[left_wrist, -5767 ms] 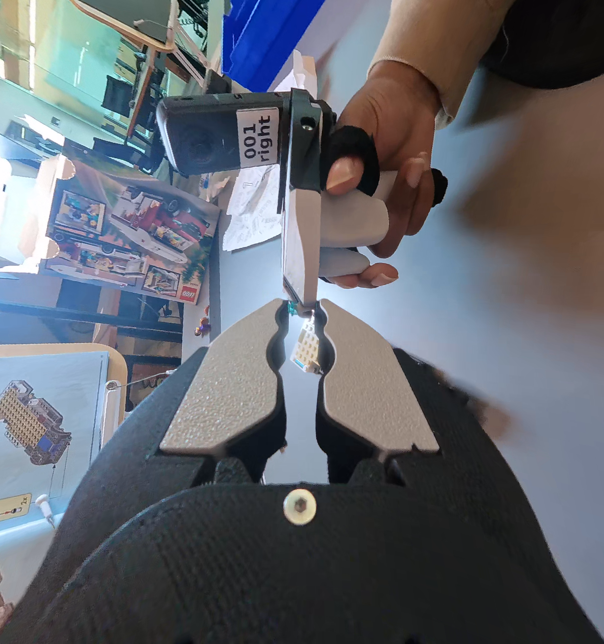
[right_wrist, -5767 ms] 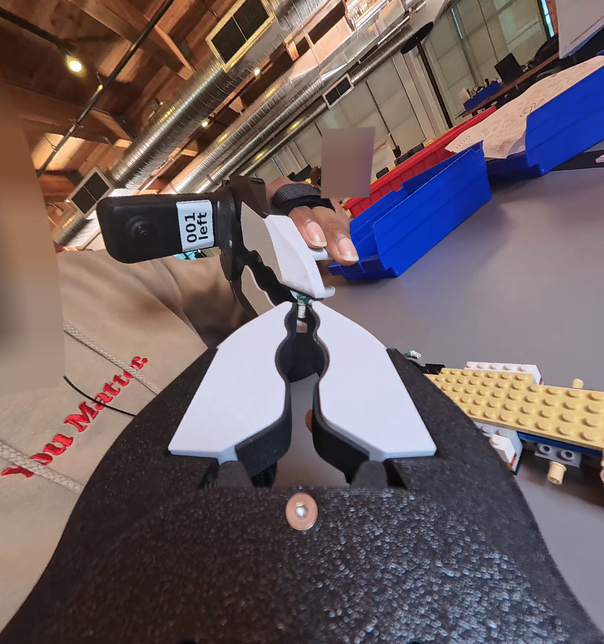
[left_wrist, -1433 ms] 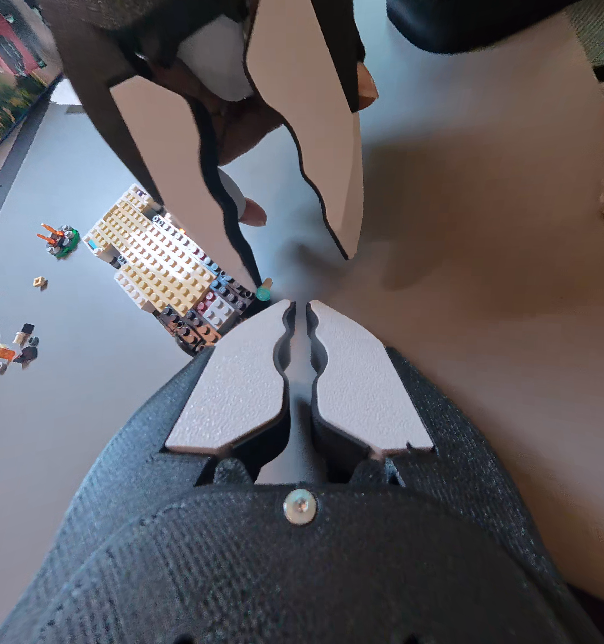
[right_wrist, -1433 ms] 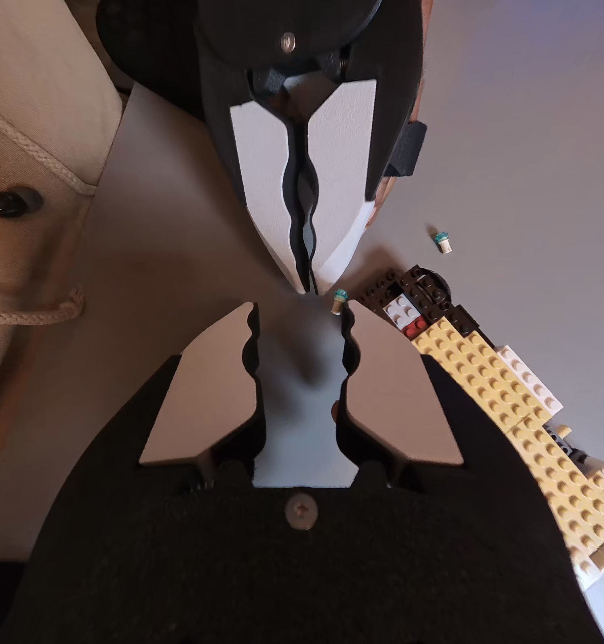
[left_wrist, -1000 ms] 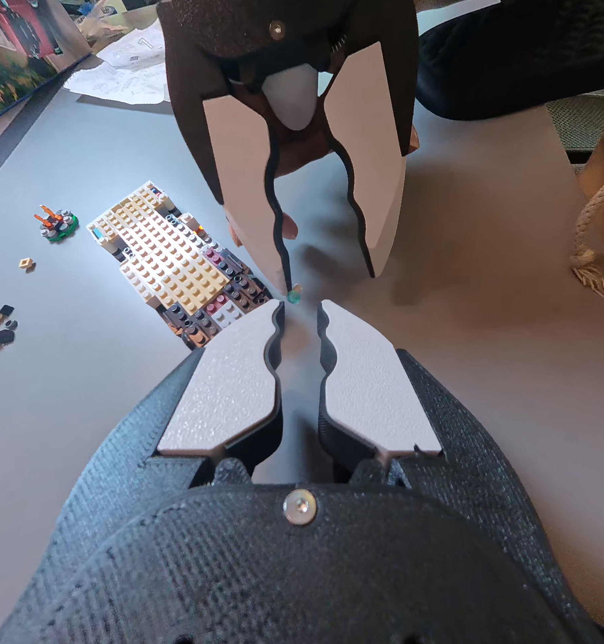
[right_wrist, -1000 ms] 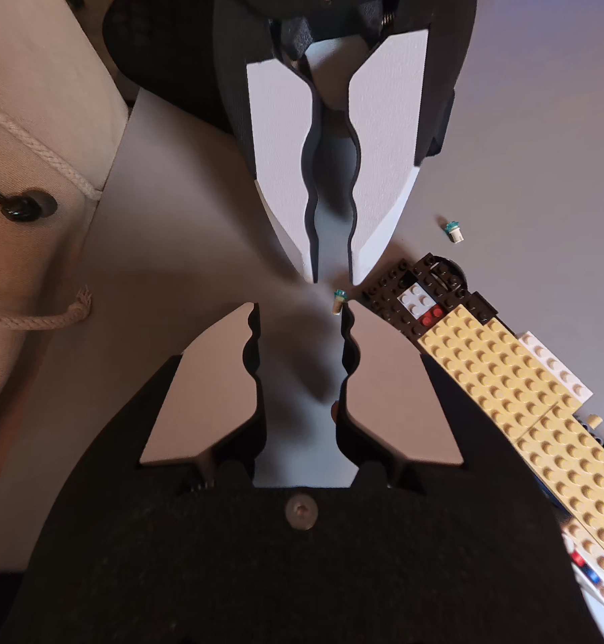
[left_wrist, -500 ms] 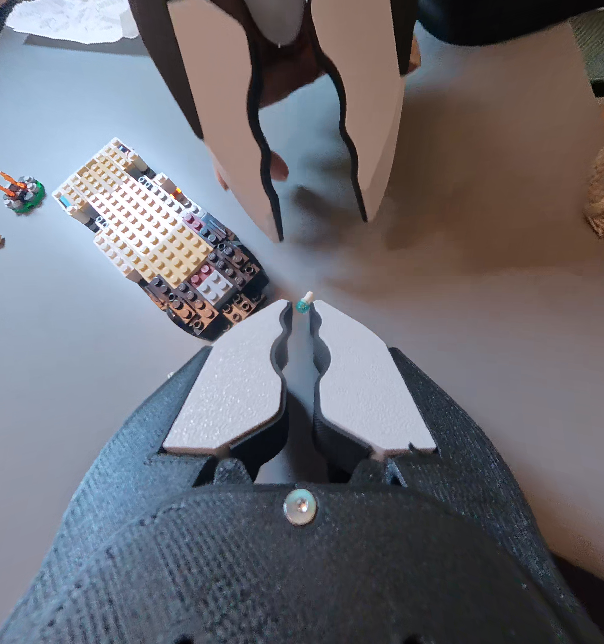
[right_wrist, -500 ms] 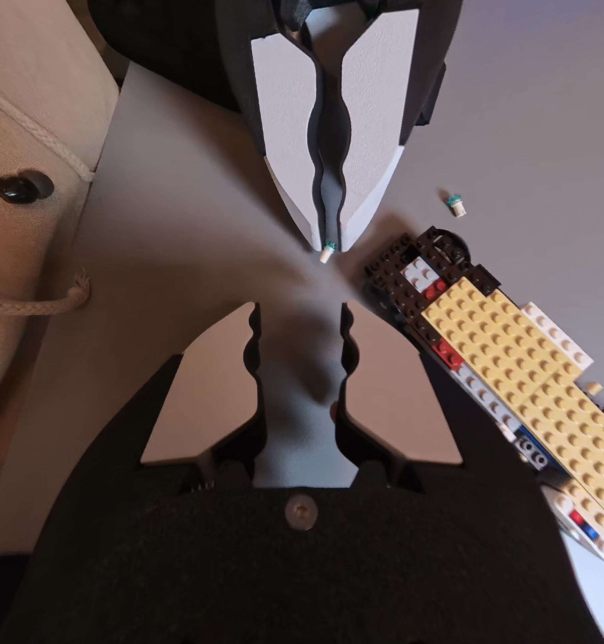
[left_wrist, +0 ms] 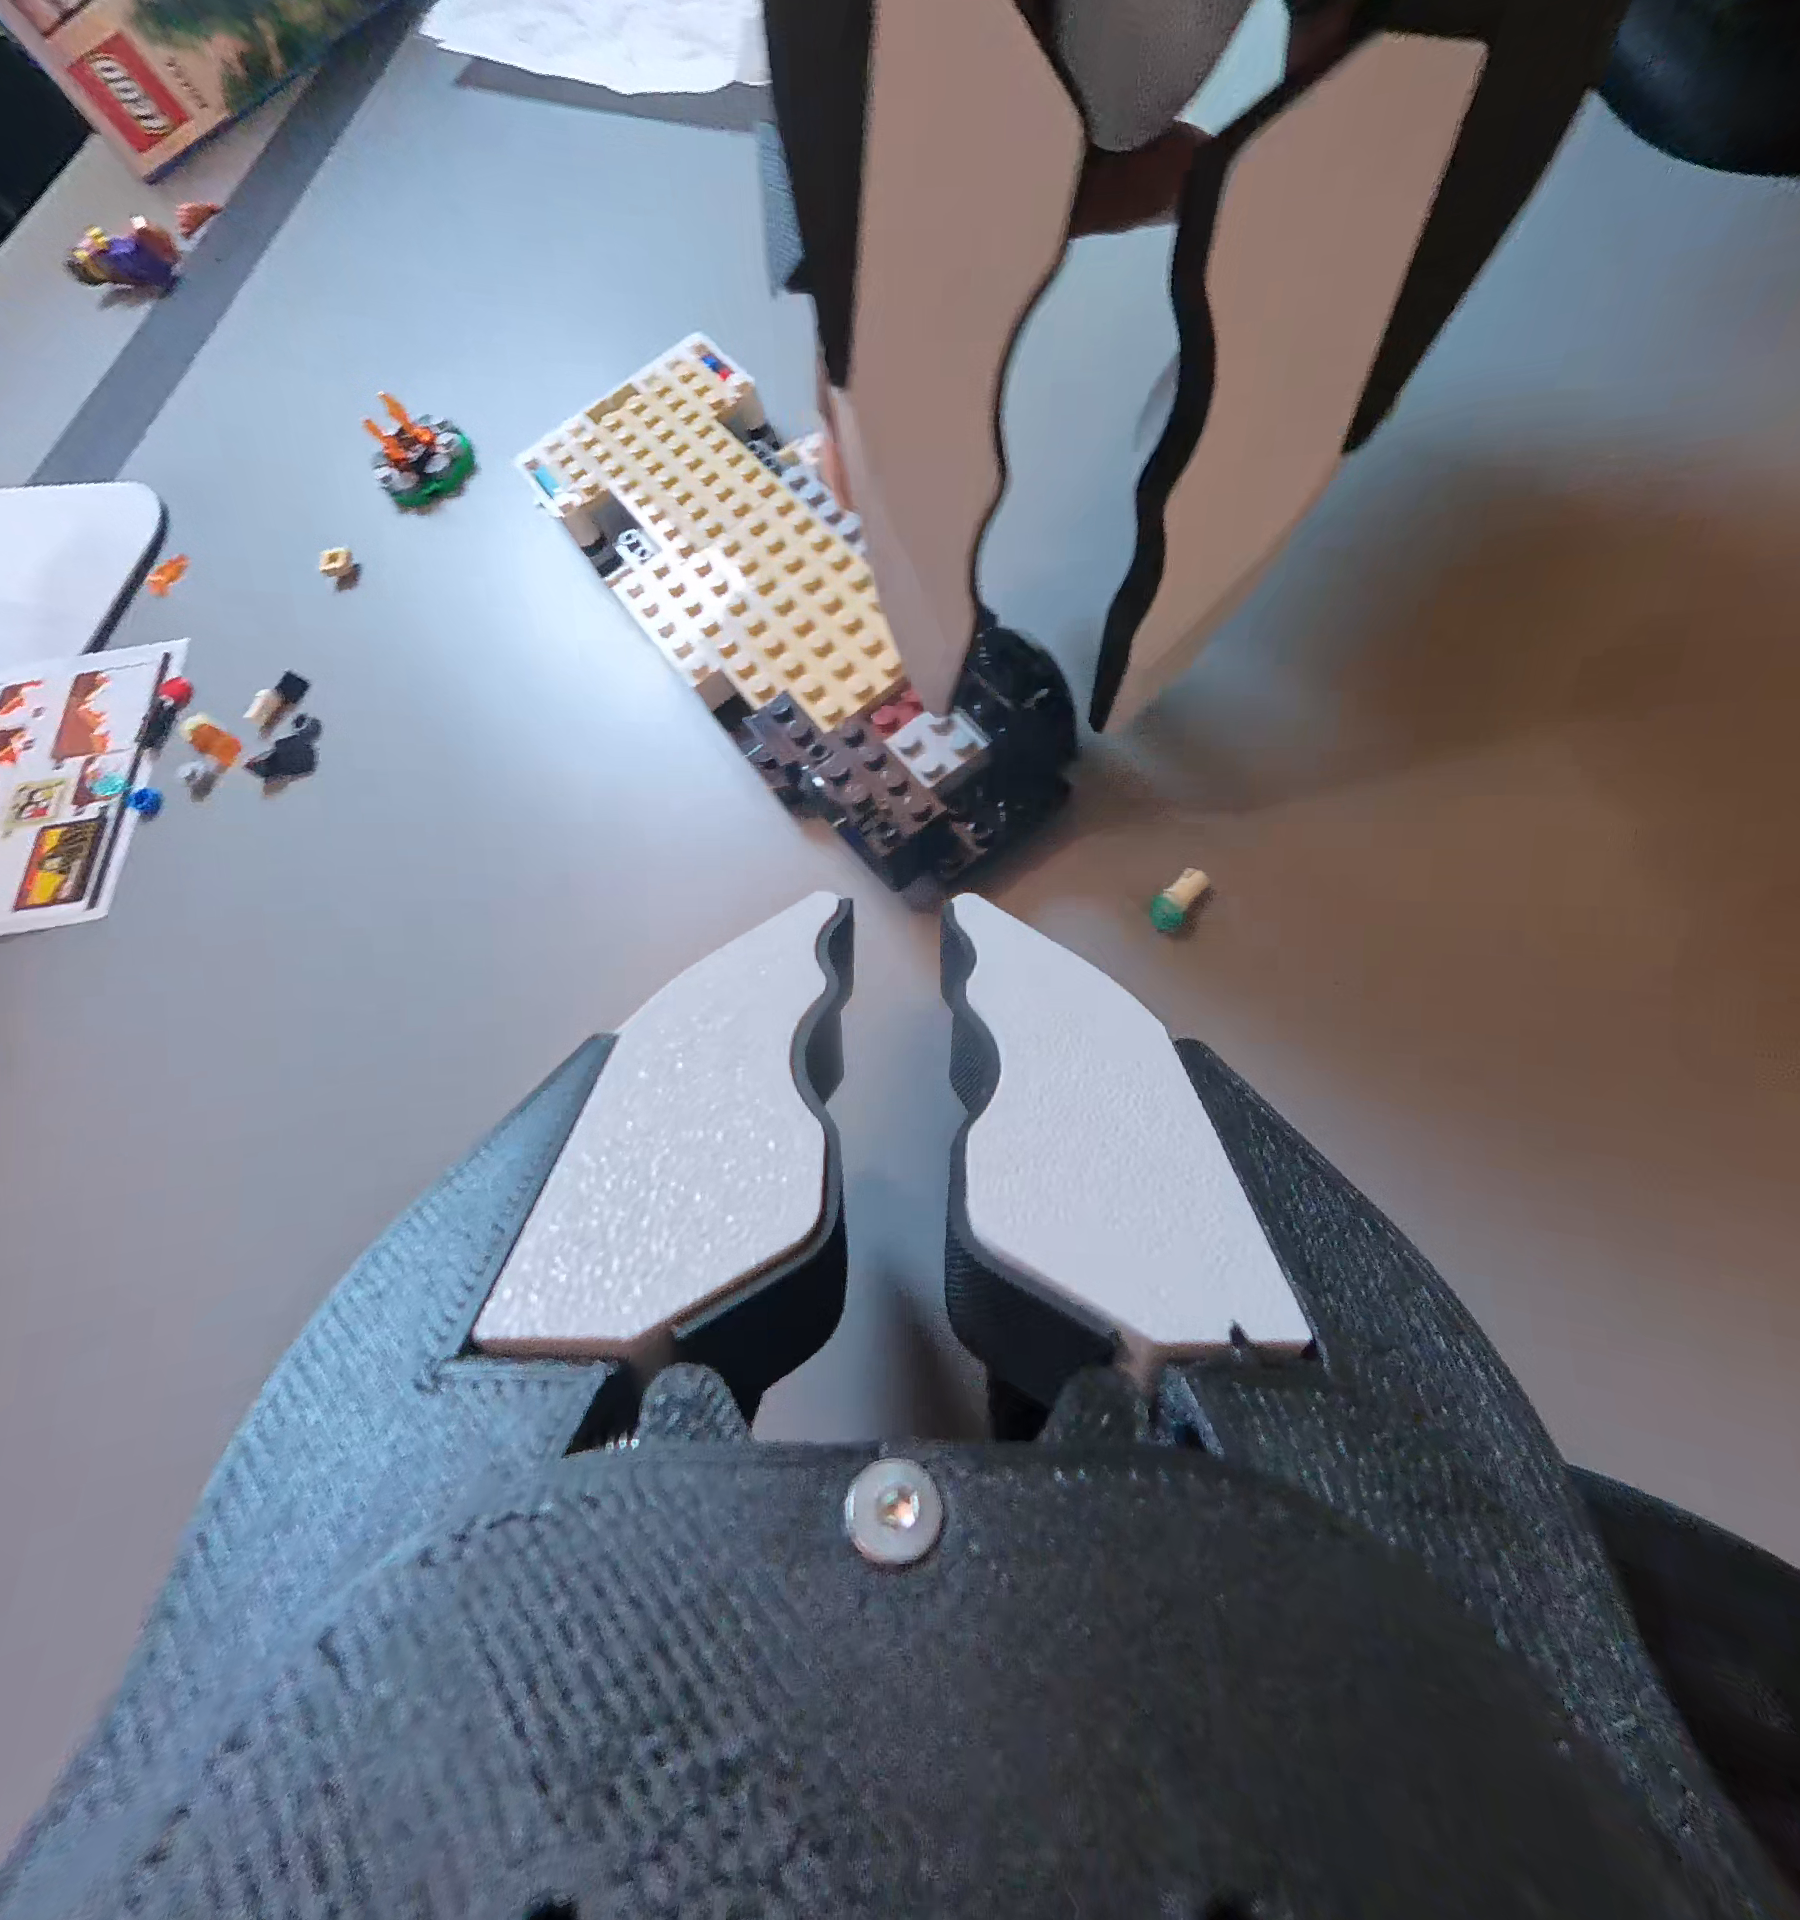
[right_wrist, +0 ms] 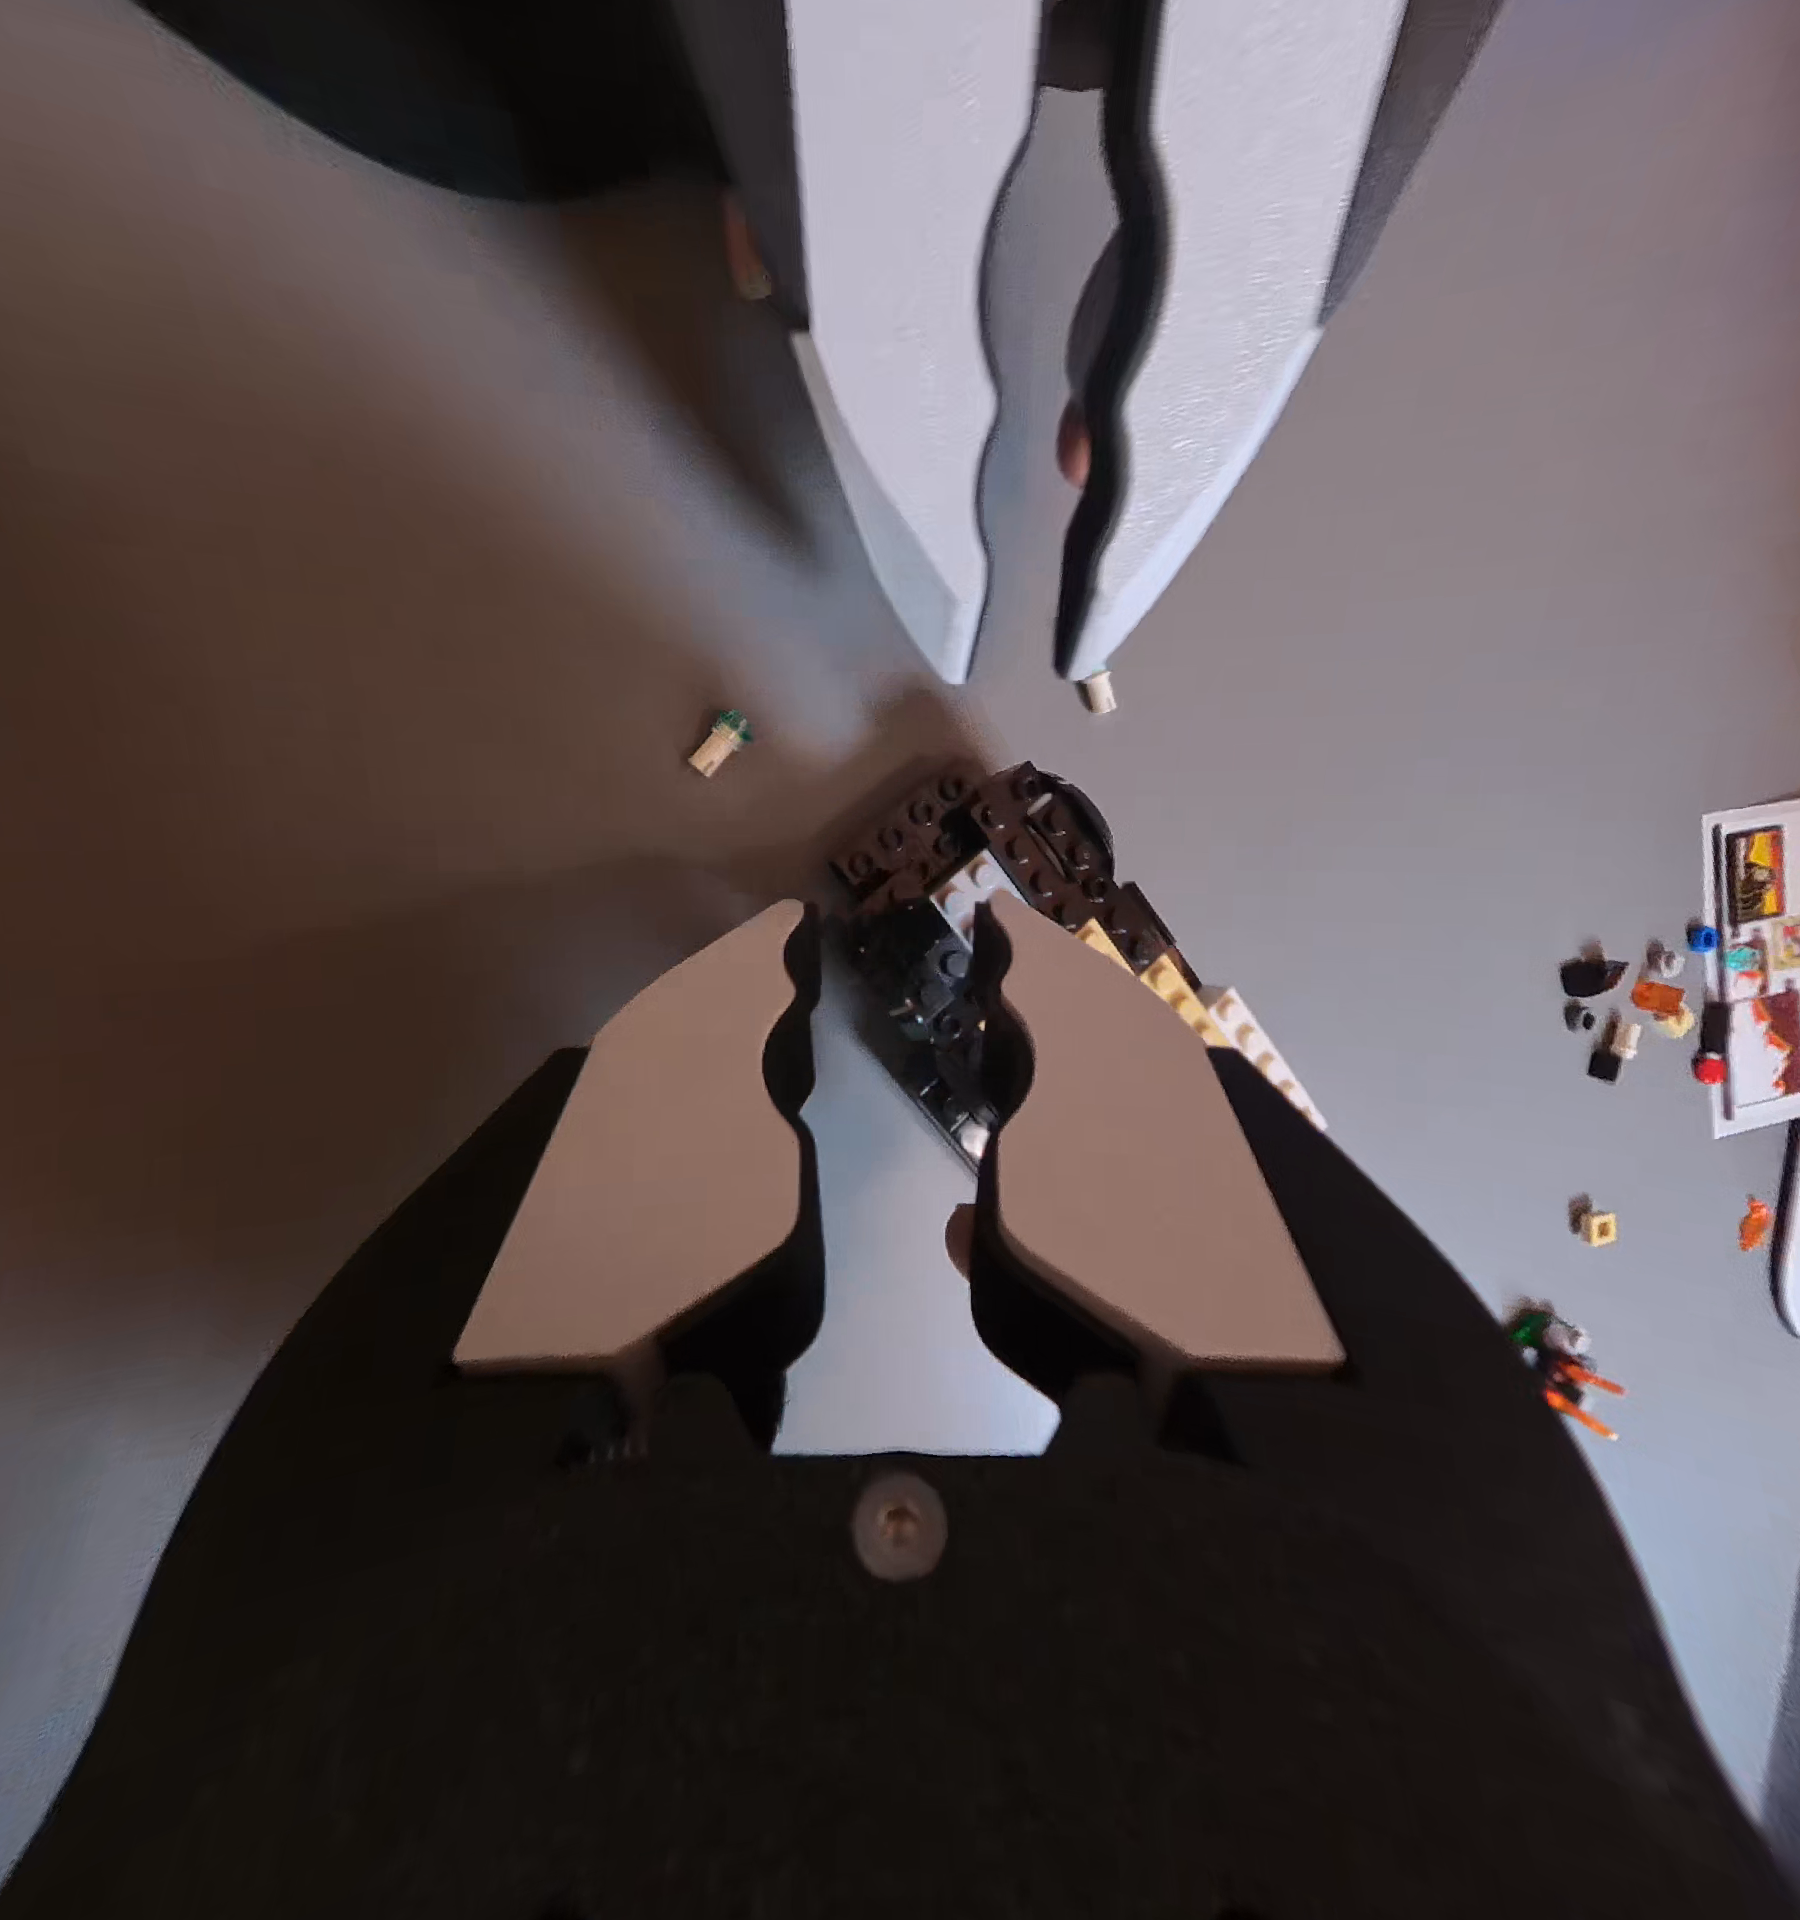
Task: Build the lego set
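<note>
Left gripper (left_wrist: 896, 914): jaws slightly parted with bare table between the fingertips; it hovers just short of the dark end of the brick model (left_wrist: 771, 582).
Right gripper (right_wrist: 891, 920): jaws apart, straddling the dark end of the brick model (right_wrist: 989, 883); whether the pads press on it cannot be told.
Green-capped peg (left_wrist: 1178, 900): lies on its side on the grey table (left_wrist: 460, 1039), to the right of the left gripper's tips, touching neither gripper.
Shown only in the left wrist view: the model's full tan studded deck, a toy box (left_wrist: 179, 73) and white papers (left_wrist: 605, 42) at the far edge, and a purple figure (left_wrist: 122, 249).
Shown only in the right wrist view: a second small pale peg (right_wrist: 1095, 691) at the tip of the left gripper's finger (right_wrist: 1166, 468); contact cannot be told.
Shown in both views: sticker sheet (left_wrist: 34, 790), loose small pieces (left_wrist: 241, 732), and a green-and-orange campfire piece (left_wrist: 423, 457).
Obstruction: in the right wrist view the right gripper's own fingers cover most of the model.
</note>
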The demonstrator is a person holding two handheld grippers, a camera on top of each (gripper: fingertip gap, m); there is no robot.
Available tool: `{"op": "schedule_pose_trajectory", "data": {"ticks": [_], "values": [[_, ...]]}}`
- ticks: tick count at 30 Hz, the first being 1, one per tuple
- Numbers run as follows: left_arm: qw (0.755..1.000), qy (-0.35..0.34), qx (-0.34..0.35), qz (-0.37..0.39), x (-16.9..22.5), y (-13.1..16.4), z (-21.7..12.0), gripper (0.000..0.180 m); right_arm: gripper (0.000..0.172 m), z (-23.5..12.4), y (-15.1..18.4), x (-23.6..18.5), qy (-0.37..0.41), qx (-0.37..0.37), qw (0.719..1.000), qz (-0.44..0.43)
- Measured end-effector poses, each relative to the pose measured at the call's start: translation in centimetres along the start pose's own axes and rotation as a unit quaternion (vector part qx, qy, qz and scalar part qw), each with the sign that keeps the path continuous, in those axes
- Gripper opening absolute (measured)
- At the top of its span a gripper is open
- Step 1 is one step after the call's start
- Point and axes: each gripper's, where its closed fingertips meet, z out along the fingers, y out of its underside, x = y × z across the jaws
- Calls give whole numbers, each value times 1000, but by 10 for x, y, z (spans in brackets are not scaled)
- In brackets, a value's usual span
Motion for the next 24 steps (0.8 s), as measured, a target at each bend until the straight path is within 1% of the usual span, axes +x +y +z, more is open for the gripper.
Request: {"op": "schedule_pose_trajectory", "data": {"ticks": [2,5,8,12,17,21,24], "values": [[1000,-14,0,-2,-6,1,-1,15,21,2,1,-2,3,-10,1000,-12],[999,-34,-12,4,-13,7,-1,15,20,-5,10,-7,-1,-22,1000,-13],[999,-48,-24,-1,-19,11,-2,17,19,-17,27,-11,0,-33,999,2],[997,-46,-43,-34,-24,20,-1,21,19,-28,39,-14,5,-17,999,43],[996,-38,-56,-58,-26,26,2,20,19,-33,43,-13,16,-7,998,57],[995,-34,-72,-61,-28,28,5,17,21,-38,42,-9,22,2,997,71],[994,-23,-92,-55,-27,28,8,16,27,-40,41,-7,27,4,996,87]]}}
